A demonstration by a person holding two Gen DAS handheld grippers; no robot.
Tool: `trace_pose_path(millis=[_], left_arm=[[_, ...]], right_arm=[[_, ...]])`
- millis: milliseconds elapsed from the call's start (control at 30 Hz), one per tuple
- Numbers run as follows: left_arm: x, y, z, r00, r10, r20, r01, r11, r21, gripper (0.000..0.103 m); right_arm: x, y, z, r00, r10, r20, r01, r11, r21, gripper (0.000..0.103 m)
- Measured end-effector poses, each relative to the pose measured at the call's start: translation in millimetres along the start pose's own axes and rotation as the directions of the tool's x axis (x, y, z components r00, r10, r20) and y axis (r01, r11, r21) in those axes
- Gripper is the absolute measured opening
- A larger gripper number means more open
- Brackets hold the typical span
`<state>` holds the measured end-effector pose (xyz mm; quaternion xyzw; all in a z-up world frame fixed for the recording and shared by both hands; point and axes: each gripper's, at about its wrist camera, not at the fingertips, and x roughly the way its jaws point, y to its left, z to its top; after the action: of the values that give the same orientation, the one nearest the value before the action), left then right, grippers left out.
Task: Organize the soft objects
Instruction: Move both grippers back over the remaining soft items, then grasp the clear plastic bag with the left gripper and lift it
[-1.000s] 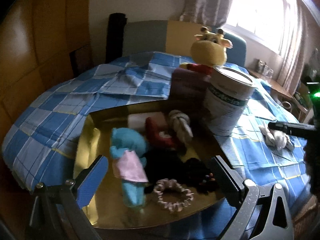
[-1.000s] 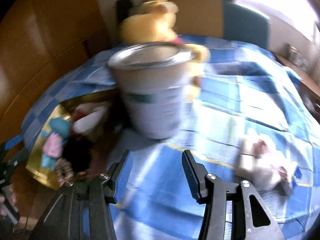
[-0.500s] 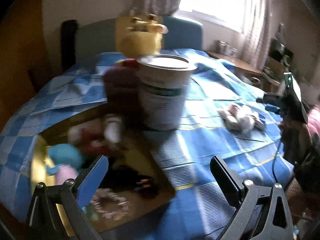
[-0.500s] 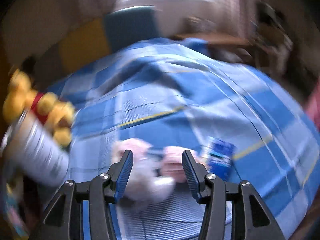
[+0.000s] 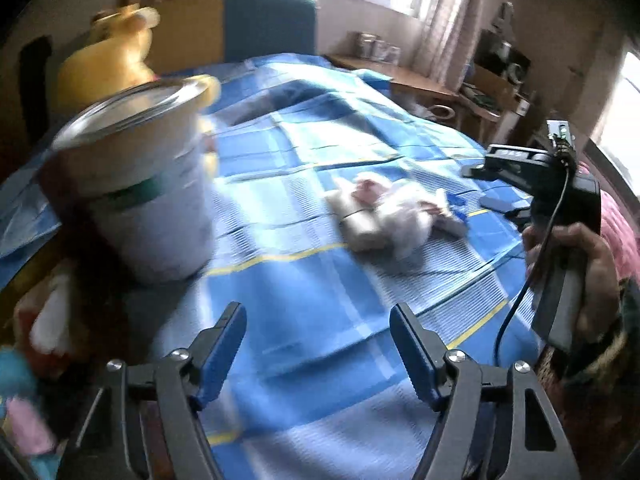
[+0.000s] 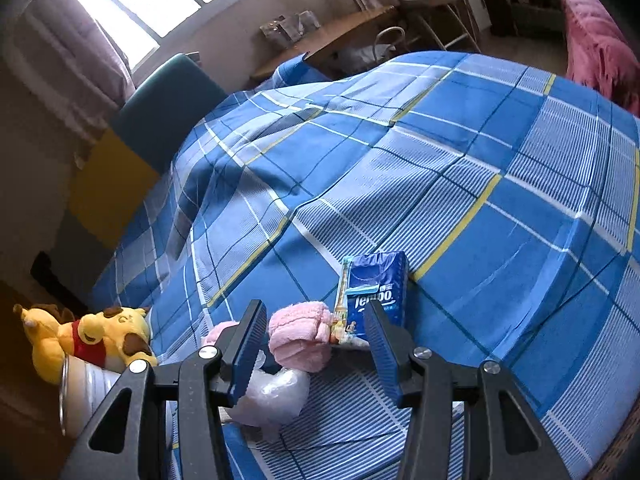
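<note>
Right gripper (image 6: pixel 316 344): your jaws part-open, straddling pink towel roll (image 6: pixel 300 336), not gripping.
Left gripper (image 5: pixel 318 344): closing on nothing, over blue sheet (image 5: pixel 320 300).
Risk: tissue pack (image 6: pixel 374 294) touching the roll; your pad may snag it.

A blue checked bedspread (image 6: pixel 460 184) carries everything. Just ahead of the right tongs lie a rolled pink towel (image 6: pixel 300 334), a blue tissue pack (image 6: pixel 374 290) and what looks like crumpled plastic (image 6: pixel 276 396); a tin (image 5: pixel 140 188) stands left.
</note>
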<state>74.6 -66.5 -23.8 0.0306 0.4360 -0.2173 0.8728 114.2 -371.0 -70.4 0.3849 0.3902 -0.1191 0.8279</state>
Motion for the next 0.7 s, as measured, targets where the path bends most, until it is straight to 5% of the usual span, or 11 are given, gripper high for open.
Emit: trace_pose_path(millis=[367, 633, 667, 700], left_arm=[[81.7, -63.0, 56.4, 1.0, -0.026, -0.013, 0.028, 0.989, 0.144, 0.08], [138.5, -104.0, 64.3, 1.0, 0.006, -0.025, 0.002, 0.951, 0.309, 0.087], [145.1, -106.0, 63.8, 1.0, 0.007, -0.029, 0.002, 0.947, 0.32, 0.085], [153.9, -108.0, 62.4, 0.999, 0.01, -0.039, 0.003, 0.944, 0.329, 0.067]], right_arm=[[3.2, -12.6, 2.6, 0.997, 0.065, -0.027, -0.063, 0.994, 0.093, 0.051], [4.9, -16.5, 2.6, 0.994, 0.103, -0.042, -0.098, 0.987, 0.124, 0.051], [4.9, -16.5, 2.8, 0.993, 0.109, -0.043, -0.102, 0.987, 0.127, 0.051], [4.9, -16.7, 2.9, 0.993, 0.112, -0.043, -0.105, 0.986, 0.13, 0.051]])
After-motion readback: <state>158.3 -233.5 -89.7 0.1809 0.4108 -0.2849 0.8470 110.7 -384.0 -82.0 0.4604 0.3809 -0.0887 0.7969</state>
